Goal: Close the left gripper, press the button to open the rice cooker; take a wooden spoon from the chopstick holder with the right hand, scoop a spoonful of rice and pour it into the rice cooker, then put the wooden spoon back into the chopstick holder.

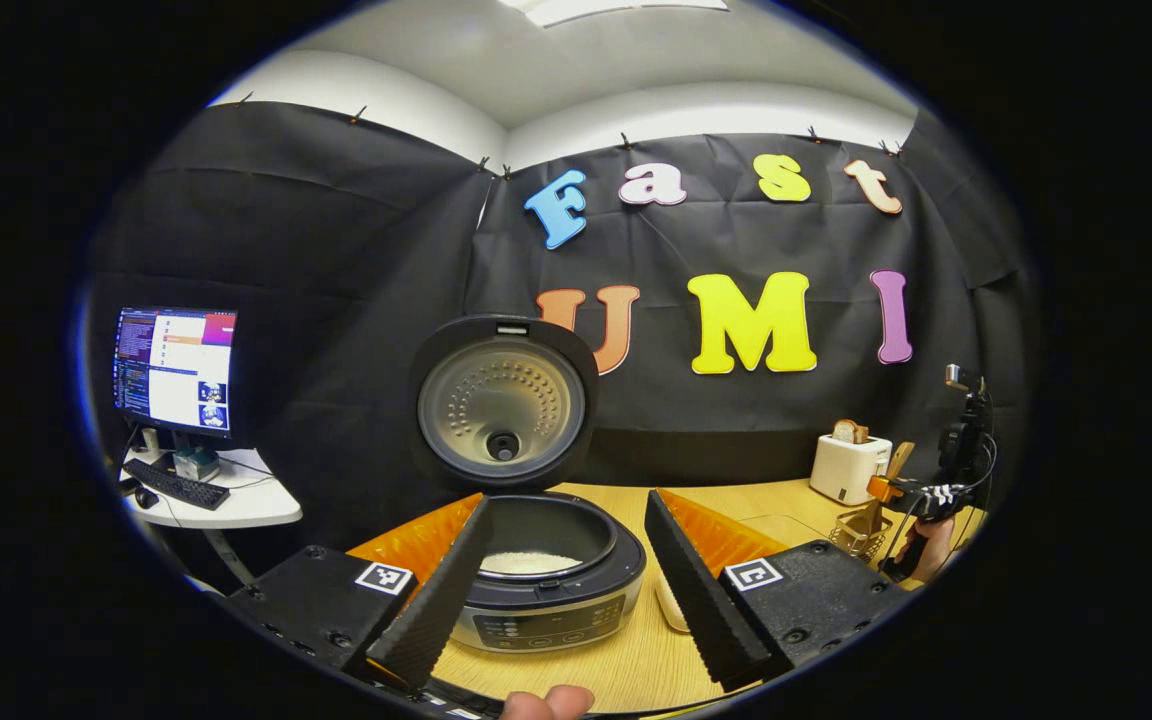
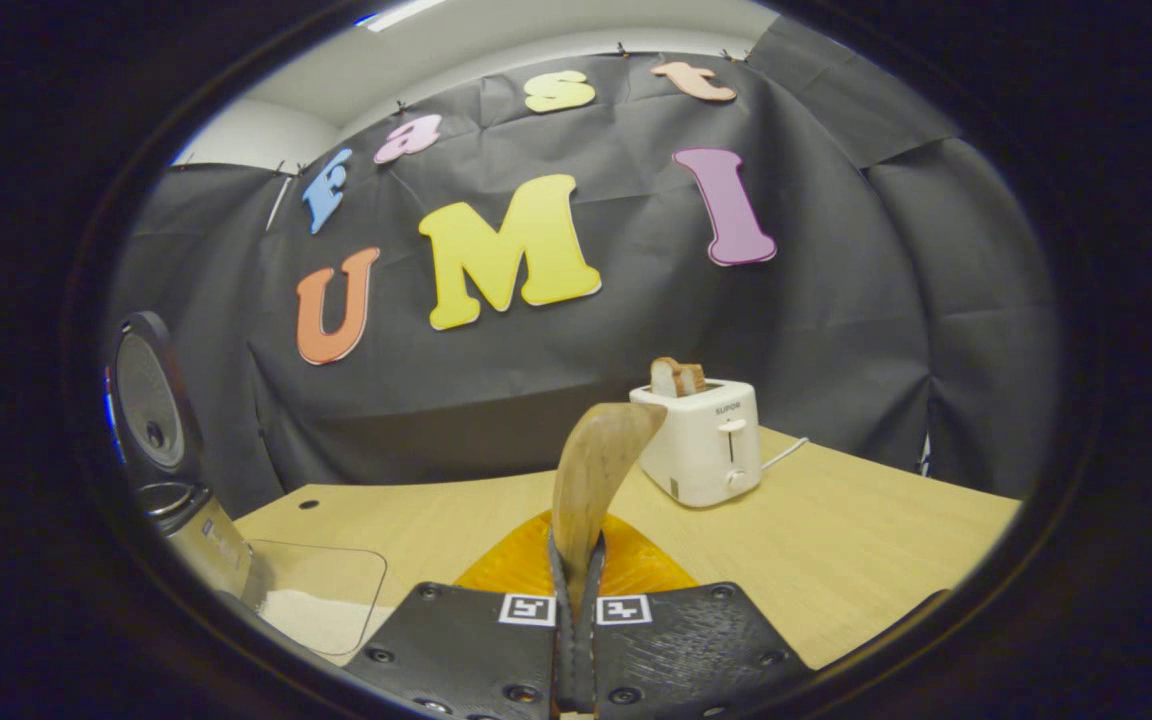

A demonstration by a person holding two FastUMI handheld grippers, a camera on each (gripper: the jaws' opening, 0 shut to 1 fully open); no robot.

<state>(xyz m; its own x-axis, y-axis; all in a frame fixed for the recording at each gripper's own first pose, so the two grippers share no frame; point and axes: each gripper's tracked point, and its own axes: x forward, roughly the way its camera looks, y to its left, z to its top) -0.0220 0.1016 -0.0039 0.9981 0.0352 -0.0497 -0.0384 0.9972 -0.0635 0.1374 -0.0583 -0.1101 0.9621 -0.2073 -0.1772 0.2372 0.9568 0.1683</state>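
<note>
The rice cooker (image 1: 546, 600) stands on the wooden table with its lid (image 1: 502, 405) swung up and white rice in the pot. My left gripper (image 1: 569, 500) is open, one finger on each side of the cooker and apart from it. Far right, my right gripper (image 1: 921, 495) holds the wooden spoon (image 1: 898, 460) just above the wire chopstick holder (image 1: 861, 535). In the right gripper view, my right gripper (image 2: 576, 555) is shut on the handle of the wooden spoon (image 2: 596, 465), whose bowl points up. The open cooker (image 2: 171, 470) sits at the left edge.
A white toaster (image 2: 706, 440) with a slice of bread stands at the back of the table (image 2: 836, 540), also seen as the toaster (image 1: 846, 465). A clear container of rice (image 2: 321, 600) lies beside the cooker. A monitor (image 1: 176, 368) and keyboard sit on a side desk at the left.
</note>
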